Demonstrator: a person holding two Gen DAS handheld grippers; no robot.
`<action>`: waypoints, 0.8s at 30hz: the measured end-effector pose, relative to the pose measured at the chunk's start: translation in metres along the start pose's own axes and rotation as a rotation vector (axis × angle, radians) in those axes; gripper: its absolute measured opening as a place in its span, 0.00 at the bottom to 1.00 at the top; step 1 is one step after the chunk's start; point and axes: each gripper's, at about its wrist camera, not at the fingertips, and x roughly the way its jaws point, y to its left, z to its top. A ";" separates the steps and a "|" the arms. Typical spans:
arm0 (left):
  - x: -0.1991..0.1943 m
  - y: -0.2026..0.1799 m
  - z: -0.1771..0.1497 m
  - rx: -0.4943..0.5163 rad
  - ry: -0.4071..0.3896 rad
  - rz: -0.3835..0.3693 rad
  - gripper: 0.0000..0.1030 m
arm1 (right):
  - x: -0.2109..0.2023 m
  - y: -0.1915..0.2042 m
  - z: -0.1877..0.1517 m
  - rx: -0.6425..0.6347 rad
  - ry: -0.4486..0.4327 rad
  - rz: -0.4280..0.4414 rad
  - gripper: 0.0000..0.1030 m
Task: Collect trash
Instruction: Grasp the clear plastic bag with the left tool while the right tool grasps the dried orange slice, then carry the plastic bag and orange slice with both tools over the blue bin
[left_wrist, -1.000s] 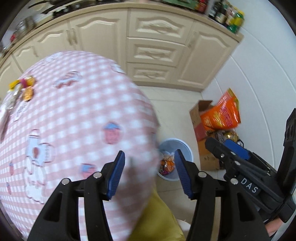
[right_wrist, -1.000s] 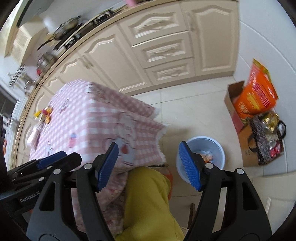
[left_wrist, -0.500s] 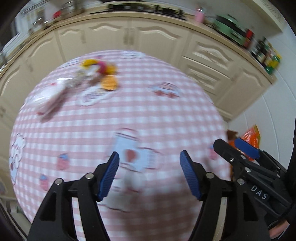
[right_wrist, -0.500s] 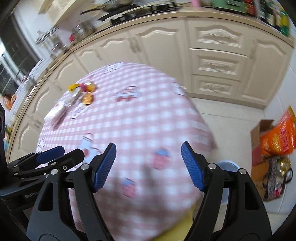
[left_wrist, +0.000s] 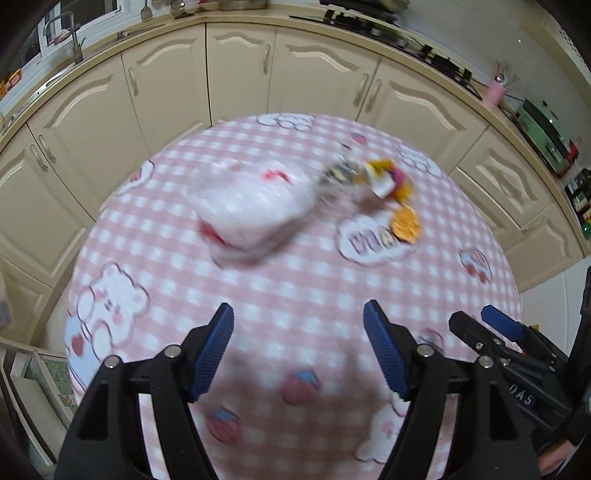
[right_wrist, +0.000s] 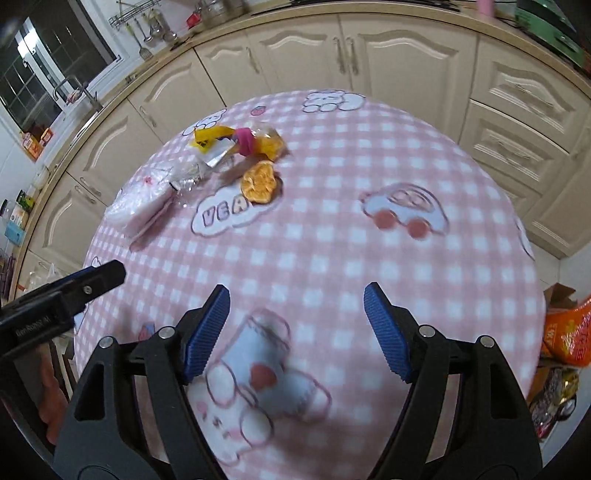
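Cream kitchen cabinets (right_wrist: 406, 62) curve round the back of the room under a long counter, and in front of them stands the desk (right_wrist: 369, 258), covered by a pink-and-white checked cloth printed with bears, cars and clouds. The trash lies in one cluster on the far part of the desk, toward the left in the right wrist view: a white plastic packet (left_wrist: 251, 206), blurred in the left wrist view, with crumpled clear wrapping beside it, then yellow and pink wrappers (right_wrist: 240, 142) touching one another, and nearest the middle a small round orange piece (right_wrist: 260, 181) resting at the edge of a printed cloud. At the right edge of the right wrist view, an orange bag (right_wrist: 565, 332) sits on the floor beyond the desk. The left gripper (left_wrist: 298, 350) hangs above the near part of the cloth, its blue-padded jaws opening with nothing between them. The right gripper (right_wrist: 296, 328) hovers over a printed bear, released and empty as well, and both are well apart from the trash.
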 end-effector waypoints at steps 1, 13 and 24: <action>0.002 0.006 0.007 0.000 -0.005 0.000 0.73 | 0.005 0.001 0.007 0.002 0.006 0.004 0.73; 0.067 0.043 0.069 -0.008 0.049 0.020 0.76 | 0.057 0.021 0.067 -0.007 0.065 0.013 0.73; 0.060 0.052 0.064 -0.031 -0.004 0.021 0.42 | 0.072 0.031 0.076 -0.094 -0.018 -0.069 0.32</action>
